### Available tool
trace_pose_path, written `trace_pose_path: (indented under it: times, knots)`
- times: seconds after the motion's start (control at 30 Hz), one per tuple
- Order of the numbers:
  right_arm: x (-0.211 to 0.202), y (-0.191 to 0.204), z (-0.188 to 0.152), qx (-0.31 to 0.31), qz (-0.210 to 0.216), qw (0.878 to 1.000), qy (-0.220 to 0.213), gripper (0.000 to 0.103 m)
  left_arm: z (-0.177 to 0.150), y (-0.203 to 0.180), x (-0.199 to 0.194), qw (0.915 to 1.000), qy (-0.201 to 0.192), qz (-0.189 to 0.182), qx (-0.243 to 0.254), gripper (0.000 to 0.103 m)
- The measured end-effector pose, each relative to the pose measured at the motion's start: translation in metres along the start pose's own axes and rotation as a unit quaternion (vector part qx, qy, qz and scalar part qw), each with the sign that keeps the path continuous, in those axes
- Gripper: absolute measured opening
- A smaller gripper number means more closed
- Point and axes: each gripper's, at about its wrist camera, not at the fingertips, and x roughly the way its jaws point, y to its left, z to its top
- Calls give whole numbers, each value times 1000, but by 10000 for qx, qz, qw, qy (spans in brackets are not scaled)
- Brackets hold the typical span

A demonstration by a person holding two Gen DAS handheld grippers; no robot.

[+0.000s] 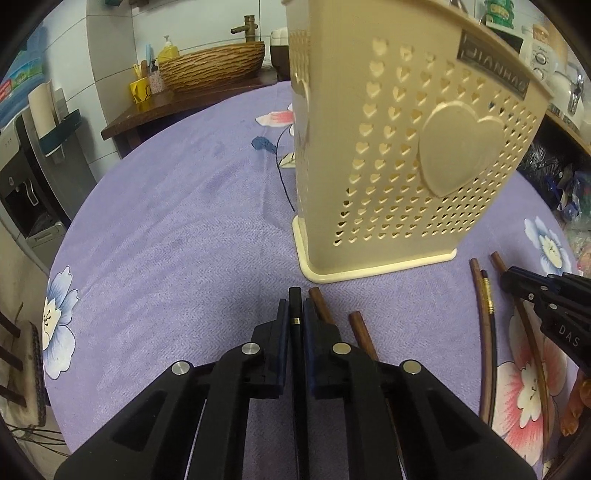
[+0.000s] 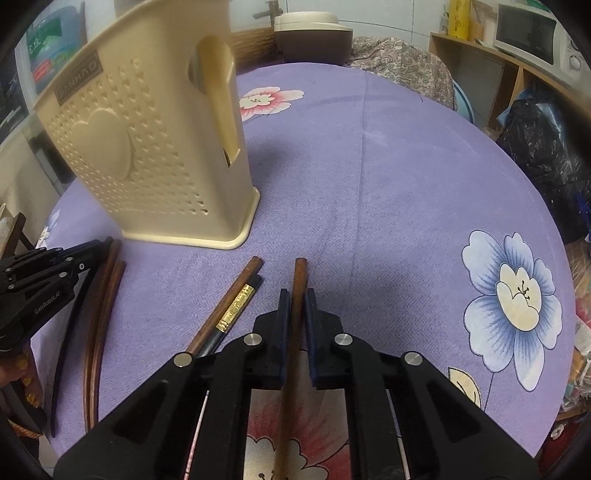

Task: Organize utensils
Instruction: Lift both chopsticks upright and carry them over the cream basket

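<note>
In the left wrist view my left gripper (image 1: 294, 308) is shut on a black chopstick with a gold band (image 1: 294, 299) that lies on the purple floral tablecloth (image 1: 166, 240). Two brown chopsticks (image 1: 360, 330) rest just right of it. The beige perforated utensil holder (image 1: 406, 166) stands upright right behind. In the right wrist view my right gripper (image 2: 296, 297) is shut on a brown chopstick (image 2: 300, 275). A brown and a black gold-banded chopstick (image 2: 236, 299) lie to its left. The holder (image 2: 147, 147) stands at the back left, and the left gripper (image 2: 94, 249) shows at the left edge.
A wooden basin (image 1: 214, 70) with a faucet sits on a side counter beyond the table. A rice cooker (image 2: 314, 37), a shelf with a microwave (image 2: 528, 33) and a black bag (image 2: 543, 147) ring the far and right table edge.
</note>
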Motion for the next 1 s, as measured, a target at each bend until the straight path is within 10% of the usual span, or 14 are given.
trace_pose_path:
  times: [0.6,1.0]
  knots:
    - [-159,-18,8,80,1094,9825,-1502,8,15,34,-165,9795,-1854,-698,-356,9]
    - [-196,-15,17,-64,1154,9767,-1807,8,17,41,-186,9753,-2076,-688,-316,9]
